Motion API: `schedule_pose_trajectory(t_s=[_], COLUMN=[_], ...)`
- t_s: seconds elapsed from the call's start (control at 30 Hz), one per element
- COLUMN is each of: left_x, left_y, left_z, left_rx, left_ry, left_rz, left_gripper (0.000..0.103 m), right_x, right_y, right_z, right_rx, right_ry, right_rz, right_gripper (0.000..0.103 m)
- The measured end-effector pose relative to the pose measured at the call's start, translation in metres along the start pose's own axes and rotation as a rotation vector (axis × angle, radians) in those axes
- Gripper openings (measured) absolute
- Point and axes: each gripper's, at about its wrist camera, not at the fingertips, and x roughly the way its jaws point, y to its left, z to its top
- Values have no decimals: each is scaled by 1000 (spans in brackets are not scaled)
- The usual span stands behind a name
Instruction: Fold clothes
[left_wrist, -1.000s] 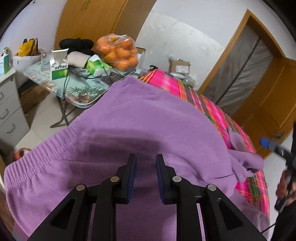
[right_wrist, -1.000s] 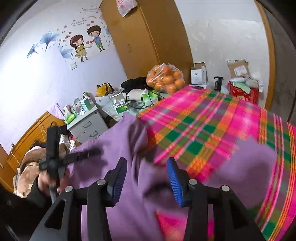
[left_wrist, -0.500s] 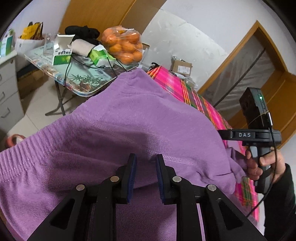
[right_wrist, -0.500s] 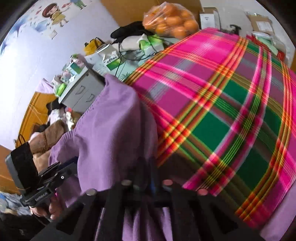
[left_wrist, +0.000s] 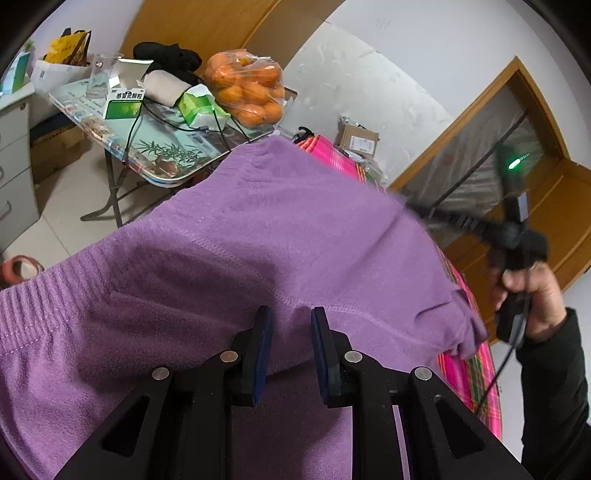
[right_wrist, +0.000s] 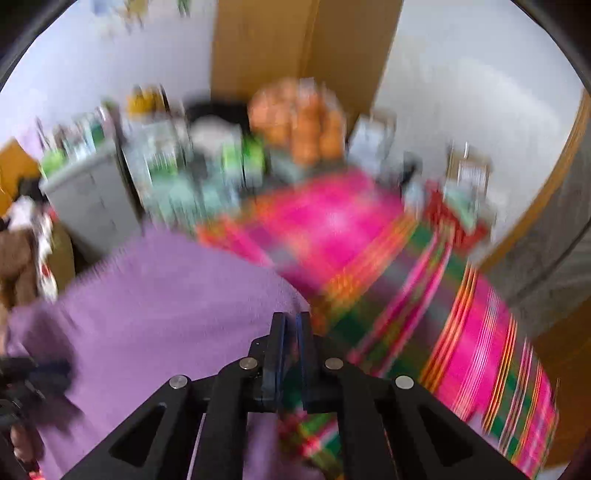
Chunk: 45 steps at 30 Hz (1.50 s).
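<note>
A purple knit garment (left_wrist: 280, 229) with a ribbed hem lies draped over a bed with a pink and green plaid cover (right_wrist: 351, 229). My left gripper (left_wrist: 289, 314) is shut on a thick fold of it near a seam, and cloth fills the gap between the pads. In the blurred right wrist view, my right gripper (right_wrist: 291, 317) has its jaws almost together at the right edge of the purple garment (right_wrist: 155, 314), pinching that edge. The left wrist view shows the hand (left_wrist: 532, 291) that carries the right gripper, at the far right.
A glass-topped folding table (left_wrist: 162, 162) beside the bed holds a bag of oranges (left_wrist: 247, 88), boxes and cables. A grey drawer unit (left_wrist: 14, 158) stands at the left. A cardboard box (left_wrist: 356, 136) and a wooden door frame (left_wrist: 517, 155) lie beyond the bed.
My right gripper went from open to shut at the garment's edge and swept sideways, and its view is now blurred. My left gripper kept its hold and rolled slightly.
</note>
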Motion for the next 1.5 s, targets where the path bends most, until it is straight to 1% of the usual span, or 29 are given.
schedule_pose_trajectory(t_s=[0.03, 0.1, 0.2, 0.27, 0.3, 0.37, 0.4, 0.47, 0.5, 0.53, 0.57, 0.6, 0.7, 0.73, 0.77, 0.8, 0.83, 0.97, 1.1, 1.17, 1.3, 1.37, 1.4, 1.43, 1.47, 1.5], left_x=[-1, -7, -22, -34, -37, -39, -39, -38, -37, -36, -36, -35, -38, -39, -41, -42, -42, -43, -35, -30, -21, -16, -15, -13, -12, -10], left_y=[-1, -4, -6, -3, 1, 14, 19, 27, 30, 34, 35, 35, 33, 32, 32, 31, 28, 9, -18, -30, -48, -54, -56, -59, -61, -63], left_z=[0, -1, 4, 10, 13, 17, 19, 18, 17, 17, 16, 16, 15, 14, 13, 13, 13, 7, -1, -7, -16, -20, -22, -23, -25, -27], left_rx=[6, 33, 40, 41, 35, 5, -8, -18, -23, -27, -27, -26, -19, -16, -13, -10, -6, 39, 92, 111, 142, 151, 156, 162, 169, 177], left_ry=[-1, -16, -61, -111, -128, -126, -123, -104, -95, -86, -79, -76, -77, -80, -83, -85, -85, -77, -48, -30, -2, 13, 20, 27, 33, 38], left_rz=[4, 16, -5, 23, 51, 113, 141, 168, 181, 193, 194, 192, 190, 186, 182, 177, 168, 112, 54, 38, 31, 36, 38, 39, 41, 47], left_gripper=[22, 22, 22, 22, 22, 22, 22, 22, 22, 22, 22, 22, 22, 22, 22, 22, 22, 22, 22, 22, 22, 22, 22, 22, 22, 22], right_x=[6, 9, 5, 4, 3, 4, 9, 26, 34, 40, 42, 42, 21, 14, 6, -4, -14, -48, -58, -61, -69, -62, -52, -45, -39, -34], right_y=[-7, -24, -42, -36, -34, -28, -22, -17, -15, -13, -11, -10, -19, -22, -25, -29, -34, -61, -94, -97, -91, -87, -83, -83, -84, -85], right_z=[-6, -16, -18, -11, -8, -2, -2, -5, -7, -8, -10, -11, -16, -18, -20, -27, -35, -81, -127, -140, -145, -145, -145, -145, -145, -145], right_rx=[29, 104, 178, 167, 162, 148, 134, 141, 143, 141, 124, 110, 116, 118, 120, 119, 117, 133, 197, 207, 220, 228, 225, 234, 243, 251], right_ry=[34, 51, 27, 14, 8, 1, 30, 87, 118, 143, 143, 140, 98, 85, 71, 57, 44, 24, 33, 26, -45, -37, 7, 31, 54, 70], right_rz=[2, 49, 117, 151, 168, 203, 219, 244, 252, 255, 239, 226, 238, 242, 248, 259, 270, 257, 242, 271, 390, 414, 389, 364, 339, 317], right_gripper=[5, 7, 15, 31, 33, 36, 36, 35, 30, 11, 9, 9, 11, 13, 21, 25, 32, 34, 40, 40, 40, 42, 42, 32, 2, 5])
